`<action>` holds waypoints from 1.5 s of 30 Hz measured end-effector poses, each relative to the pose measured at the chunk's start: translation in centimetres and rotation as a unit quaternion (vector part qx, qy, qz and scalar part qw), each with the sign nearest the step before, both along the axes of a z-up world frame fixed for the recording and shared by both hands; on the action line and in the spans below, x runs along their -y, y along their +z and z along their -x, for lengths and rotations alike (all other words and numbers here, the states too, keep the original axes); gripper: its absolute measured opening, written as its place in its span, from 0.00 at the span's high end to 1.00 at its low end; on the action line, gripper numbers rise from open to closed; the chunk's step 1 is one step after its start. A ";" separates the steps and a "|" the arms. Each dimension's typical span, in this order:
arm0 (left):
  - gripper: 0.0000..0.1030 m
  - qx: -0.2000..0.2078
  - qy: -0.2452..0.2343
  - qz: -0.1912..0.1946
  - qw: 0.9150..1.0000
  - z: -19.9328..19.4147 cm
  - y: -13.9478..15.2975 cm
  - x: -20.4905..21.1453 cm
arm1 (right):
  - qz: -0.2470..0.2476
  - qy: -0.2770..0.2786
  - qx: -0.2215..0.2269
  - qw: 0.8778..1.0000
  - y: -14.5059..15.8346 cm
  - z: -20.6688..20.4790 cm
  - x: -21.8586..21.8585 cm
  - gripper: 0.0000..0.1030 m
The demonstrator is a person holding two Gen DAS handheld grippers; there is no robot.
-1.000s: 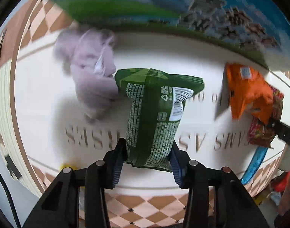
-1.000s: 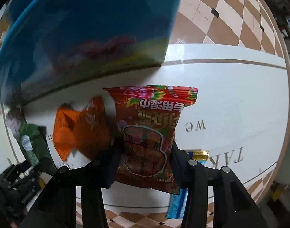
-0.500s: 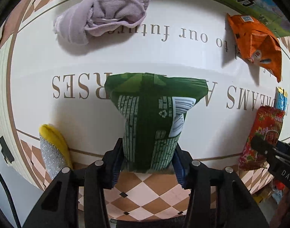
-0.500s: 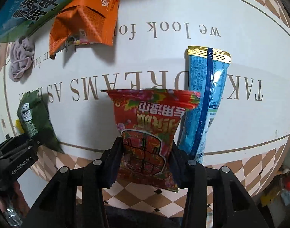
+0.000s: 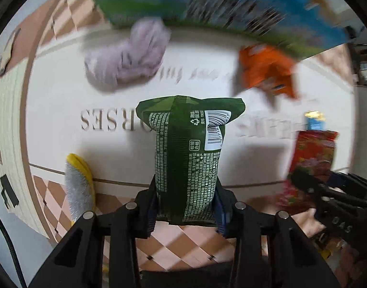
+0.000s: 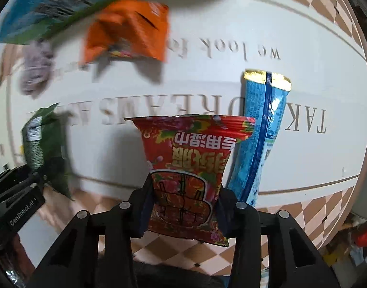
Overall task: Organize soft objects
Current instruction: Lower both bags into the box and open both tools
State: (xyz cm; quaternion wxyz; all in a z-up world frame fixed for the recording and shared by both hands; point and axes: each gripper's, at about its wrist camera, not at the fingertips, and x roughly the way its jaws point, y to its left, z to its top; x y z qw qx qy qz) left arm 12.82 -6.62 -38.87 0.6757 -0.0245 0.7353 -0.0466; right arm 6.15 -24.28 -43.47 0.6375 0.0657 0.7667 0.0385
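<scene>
Both views have swung up toward the box (image 5: 207,12) at the surface's (image 5: 63,100) far edge. Left tool (image 5: 186,206) clamps the green packet (image 5: 188,153), right tool (image 6: 183,206) the red packet (image 6: 190,168); I'd carry them level, grips firm, clear of the orange bag (image 6: 128,31).

Left tongs (image 5: 185,212) and right tongs (image 6: 183,212) both clamped.

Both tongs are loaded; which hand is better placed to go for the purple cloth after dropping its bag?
Left, probably. Left tongs hold the green bag, with the purple cloth just ahead-left. Right tongs hold the red bag, and the cloth lies far left.
</scene>
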 end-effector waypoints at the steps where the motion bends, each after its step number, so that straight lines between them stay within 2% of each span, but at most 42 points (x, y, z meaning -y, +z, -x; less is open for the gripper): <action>1: 0.65 0.013 -0.001 0.012 1.000 -0.4 1.9 0.2 | -0.012 0.003 0.012 1.000 1.6 0.0 -0.2 0.56; 5: 0.65 0.049 -0.007 0.044 0.998 -4.0 8.1 0.5 | -0.070 0.003 0.062 0.996 8.3 -1.3 0.5 0.56; 8: 0.65 0.059 0.003 0.057 0.997 -8.7 10.5 -0.9 | -0.104 0.007 0.110 0.988 13.9 -4.2 0.7 0.56; 10: 0.65 0.063 0.014 0.050 0.997 -13.1 11.3 -2.1 | -0.116 0.012 0.133 0.984 16.4 -7.4 0.4 0.56; 13: 0.65 0.042 0.022 0.034 0.998 -17.9 9.9 -3.3 | -0.108 0.012 0.158 0.981 18.5 -13.1 -0.9 0.55; 16: 0.65 -0.020 0.034 0.034 0.999 -23.0 6.0 -4.1 | -0.114 0.003 0.138 0.984 16.7 -18.8 -2.2 0.55; 20: 0.65 -0.064 0.033 0.018 0.997 -25.4 2.0 -4.3 | -0.120 -0.009 0.097 0.988 12.5 -23.5 -3.8 0.55; 25: 0.65 -0.113 0.034 0.002 0.993 -26.6 -1.7 -4.6 | -0.118 -0.017 0.055 0.991 7.2 -25.8 -5.2 0.56; 27: 0.65 -0.120 0.029 -0.006 0.992 -26.6 -2.5 -4.6 | -0.121 -0.020 0.040 0.992 5.6 -26.2 -5.3 0.56; 32: 0.65 -0.136 0.020 -0.014 0.990 -26.8 -4.3 -4.8 | -0.120 -0.010 0.019 0.993 3.3 -26.8 -5.7 0.56; 36: 0.65 -0.145 0.022 -0.009 0.989 -26.8 -4.3 -4.8 | -0.115 0.018 -0.004 0.993 1.9 -27.7 -7.0 0.54; 37: 0.64 -0.141 0.021 -0.011 0.990 -27.3 -4.3 -4.4 | -0.110 0.023 -0.003 0.994 1.8 -28.0 -7.2 0.50; 38: 0.55 -0.133 0.017 -0.015 0.991 -27.4 -3.9 -4.4 | -0.101 0.030 0.001 0.994 1.8 -28.3 -7.4 0.46; 39: 0.37 -0.122 0.015 -0.017 0.992 -27.4 -3.4 -4.4 | -0.088 0.035 0.006 0.995 1.8 -28.5 -7.5 0.33; 40: 0.26 -0.115 0.014 -0.014 0.993 -27.4 -2.9 -4.4 | -0.076 0.038 0.010 0.996 2.0 -28.7 -7.3 0.19; 41: 0.22 -0.107 0.014 -0.006 0.994 -27.3 -2.4 -4.4 | -0.072 0.041 0.013 0.996 2.2 -28.7 -7.2 0.13; 42: 0.22 -0.104 0.013 -0.002 0.995 -27.1 -1.7 -4.2 | -0.078 0.038 0.013 0.996 2.4 -28.8 -6.9 0.03; 45: 0.19 -0.078 0.008 -0.009 0.997 -26.4 0.0 -3.8 | -0.078 0.036 0.020 0.996 3.2 -28.8 -6.6 0.00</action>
